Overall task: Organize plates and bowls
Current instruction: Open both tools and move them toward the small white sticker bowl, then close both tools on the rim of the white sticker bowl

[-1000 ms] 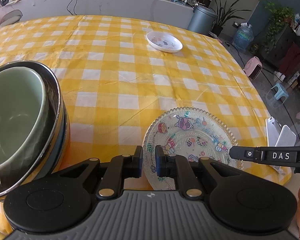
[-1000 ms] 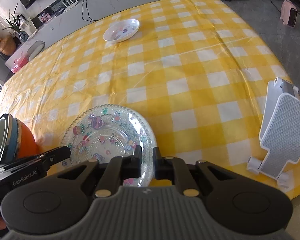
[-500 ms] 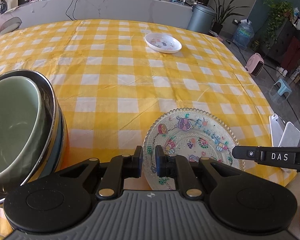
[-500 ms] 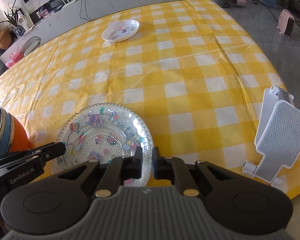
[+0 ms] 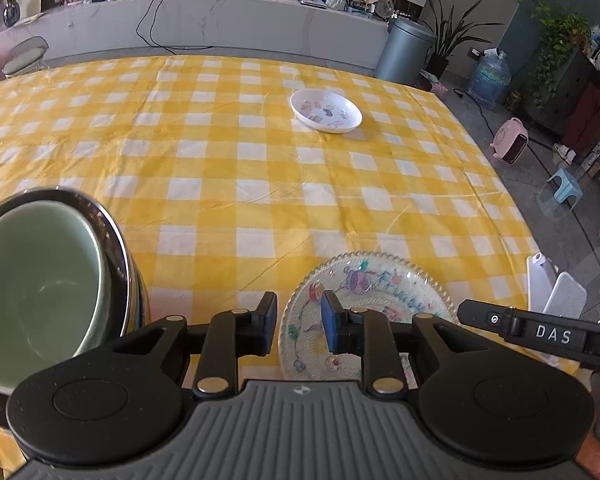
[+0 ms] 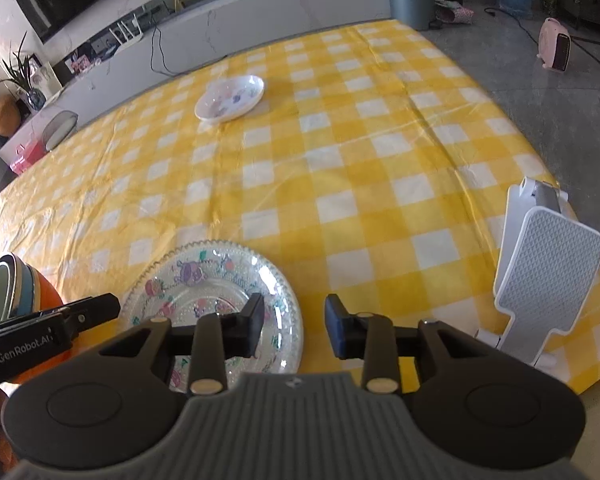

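A clear glass plate with cartoon prints (image 5: 380,292) (image 6: 204,292) lies flat on the yellow checked tablecloth (image 5: 260,168) near the front edge. My left gripper (image 5: 299,320) hangs over its left rim and my right gripper (image 6: 294,322) over its right rim. Both sets of jaws are opening, with the rim below the gap and the pads off it. A stack of bowls (image 5: 40,280) (image 6: 4,292), a pale green one nested in a steel one, stands just left of the plate. A small white printed dish (image 5: 326,110) (image 6: 230,98) sits far back.
A white plastic stand (image 6: 540,272) (image 5: 556,292) sits at the table's right edge. Beyond that edge is grey floor with a pink heater (image 6: 556,46), a bin (image 5: 404,54) and a blue stool (image 5: 566,188). A long counter (image 5: 220,24) runs behind the table.
Both grippers were shut on the glass plate's rim; their jaws have now parted and stand off it. The left gripper has risen a little. The plate rests on the cloth.
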Demonstrator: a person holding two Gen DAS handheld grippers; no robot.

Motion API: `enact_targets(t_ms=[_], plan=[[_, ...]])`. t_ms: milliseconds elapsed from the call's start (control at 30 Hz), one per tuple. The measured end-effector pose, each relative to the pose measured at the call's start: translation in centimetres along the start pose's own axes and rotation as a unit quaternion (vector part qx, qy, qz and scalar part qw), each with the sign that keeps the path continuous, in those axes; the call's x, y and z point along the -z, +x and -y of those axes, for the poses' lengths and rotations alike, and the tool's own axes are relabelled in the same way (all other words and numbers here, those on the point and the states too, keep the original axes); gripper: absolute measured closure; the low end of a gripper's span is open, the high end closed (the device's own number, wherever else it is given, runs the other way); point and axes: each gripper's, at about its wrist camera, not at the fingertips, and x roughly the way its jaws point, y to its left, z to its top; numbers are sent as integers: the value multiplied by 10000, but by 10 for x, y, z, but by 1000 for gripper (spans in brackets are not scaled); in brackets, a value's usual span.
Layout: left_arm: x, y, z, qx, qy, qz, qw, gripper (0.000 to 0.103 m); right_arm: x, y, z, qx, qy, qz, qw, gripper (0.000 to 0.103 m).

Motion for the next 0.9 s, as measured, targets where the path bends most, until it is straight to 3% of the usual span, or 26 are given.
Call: enact_targets(t_ms=[167,300,433,567,700,833,900], plan=[[-23,4,7,41,62,-41,10000,75,-12,7,11,-356,652,193,9970,70],[-45,8,19,-186,567,40,9982,75,-26,13,8,-197,774,318,9963,69],[-75,15,19,-206,684,9,9974,75,-47,14,-1,-184,829,639,9943,69],[-102,21,28,-356,1278,190,9910,75,-72,24,-6,-152,961,891,9913,69],[-130,35,26,-194,1405,151,9898,74,-93,37,-16,-172,958,1010,9901,69],[-149,51,33,-369,2132,303,9758,72,-115,56,-23,-285,1010,1000,9894,69],[-162,64,30,-289,2067,185,9778,72,-125,68,-28,-339,992,991,9895,69]])
